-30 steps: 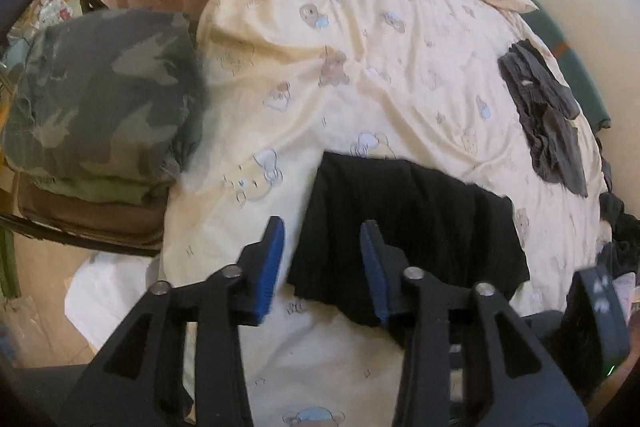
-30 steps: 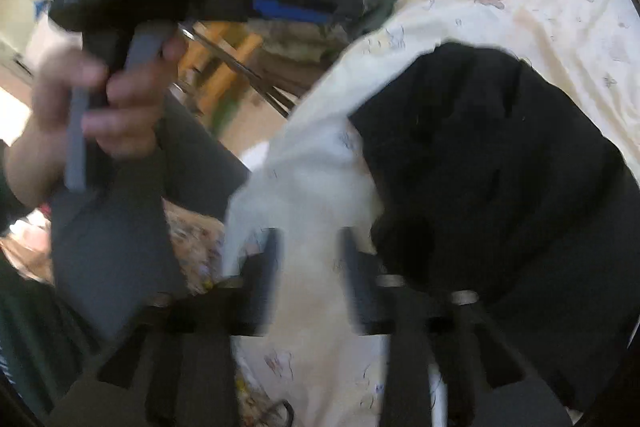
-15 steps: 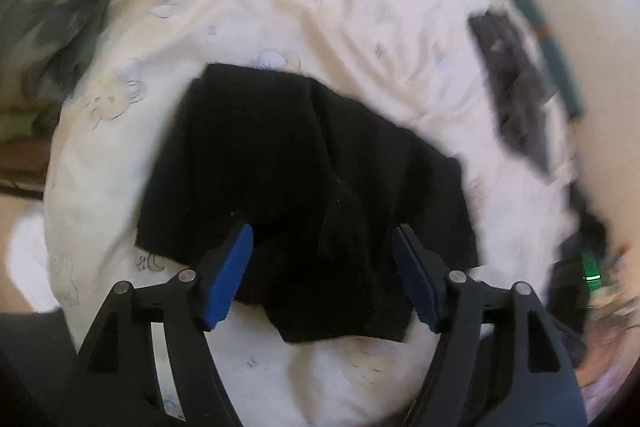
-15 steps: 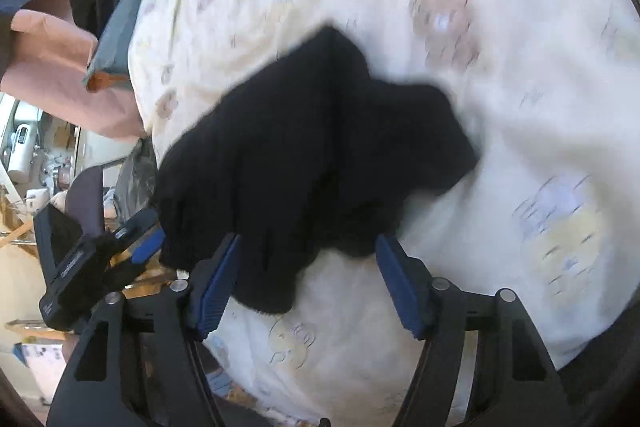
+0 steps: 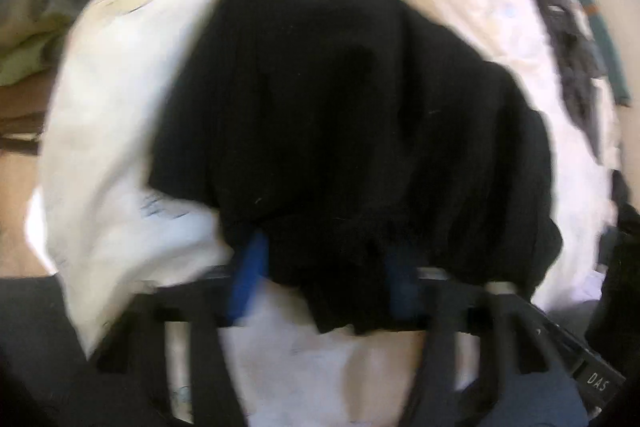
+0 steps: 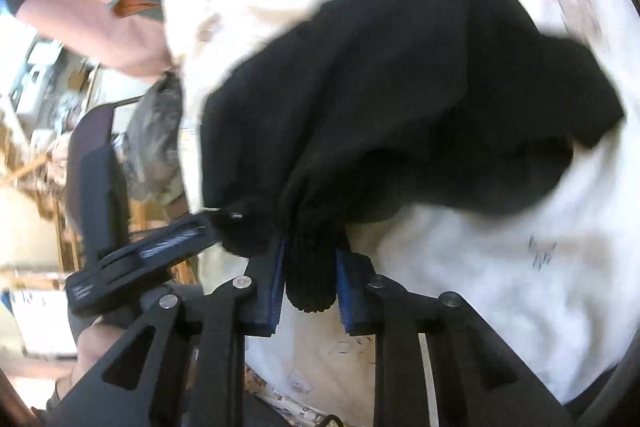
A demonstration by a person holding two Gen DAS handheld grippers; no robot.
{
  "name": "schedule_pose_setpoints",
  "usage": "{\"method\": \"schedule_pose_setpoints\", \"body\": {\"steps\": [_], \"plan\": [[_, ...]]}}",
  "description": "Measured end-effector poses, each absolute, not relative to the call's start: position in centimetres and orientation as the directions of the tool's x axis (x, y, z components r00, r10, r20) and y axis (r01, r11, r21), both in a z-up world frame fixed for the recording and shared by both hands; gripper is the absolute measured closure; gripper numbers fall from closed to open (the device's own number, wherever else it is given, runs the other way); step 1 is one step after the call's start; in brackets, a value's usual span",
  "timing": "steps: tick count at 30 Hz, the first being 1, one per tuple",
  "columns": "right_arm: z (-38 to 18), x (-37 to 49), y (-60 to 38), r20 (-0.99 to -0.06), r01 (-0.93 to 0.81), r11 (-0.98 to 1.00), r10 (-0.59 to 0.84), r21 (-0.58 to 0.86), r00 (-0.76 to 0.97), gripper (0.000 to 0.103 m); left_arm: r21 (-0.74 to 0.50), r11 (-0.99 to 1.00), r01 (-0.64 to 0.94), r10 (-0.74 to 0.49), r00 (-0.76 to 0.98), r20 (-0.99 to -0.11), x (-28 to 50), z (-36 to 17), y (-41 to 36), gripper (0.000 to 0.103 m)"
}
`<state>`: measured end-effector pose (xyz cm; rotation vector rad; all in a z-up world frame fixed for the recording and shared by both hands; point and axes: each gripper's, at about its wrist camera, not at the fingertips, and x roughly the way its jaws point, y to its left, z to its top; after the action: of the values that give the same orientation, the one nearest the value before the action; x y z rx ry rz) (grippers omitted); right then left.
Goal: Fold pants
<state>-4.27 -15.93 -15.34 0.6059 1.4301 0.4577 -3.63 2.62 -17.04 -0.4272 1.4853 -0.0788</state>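
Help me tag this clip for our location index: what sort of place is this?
Most likely a bedroom at home. The black pants lie on a bed with a cream, cartoon-printed bedsheet, more clothes lie around, such as a grey garment, and cluttered household furniture shows beside the bed.

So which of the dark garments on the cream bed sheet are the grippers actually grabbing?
The black ribbed pants: both closing grippers have its near edge between their blue pads. The grey crumpled garment lies untouched, far off by the bed's edge.

grey garment (image 5: 572,51) far right, bedspread (image 5: 120,131) bare left
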Motion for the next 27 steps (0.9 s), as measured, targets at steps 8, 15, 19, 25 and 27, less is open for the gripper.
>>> {"method": "schedule_pose_setpoints", "body": {"steps": [8,15,19,25,27], "plan": [[-18.3,-3.2,-19.9,-0.877,0.147,0.865,0.477,0.479,0.053,0.046,-0.267,0.958,-0.104,-0.253,0.131,-0.958,-3.7,-16.3,0.4,0.046],[-15.0,-3.2,-24.1,-0.865,0.154,0.851,0.493,0.502,0.095,0.037,-0.299,0.946,-0.123,-0.281,0.145,-0.949,-4.2,-12.8,3.1,0.046],[-13.1,1.0,-27.1,-0.851,0.125,0.847,0.490,0.516,0.190,0.037,-0.308,0.925,-0.221,-0.249,0.257,-0.934,-1.7,-10.7,7.3,0.046],[-17.8,8.5,-25.9,-0.845,0.124,0.837,0.518,0.533,0.133,0.037,-0.373,0.853,-0.364,-0.326,0.185,-0.927,3.5,-15.1,10.4,0.046],[-19.1,9.6,-24.3,-0.849,0.116,0.842,0.514,0.526,0.120,0.058,-0.347,0.880,-0.323,-0.299,0.189,-0.935,5.2,-16.1,9.4,0.048]]}}
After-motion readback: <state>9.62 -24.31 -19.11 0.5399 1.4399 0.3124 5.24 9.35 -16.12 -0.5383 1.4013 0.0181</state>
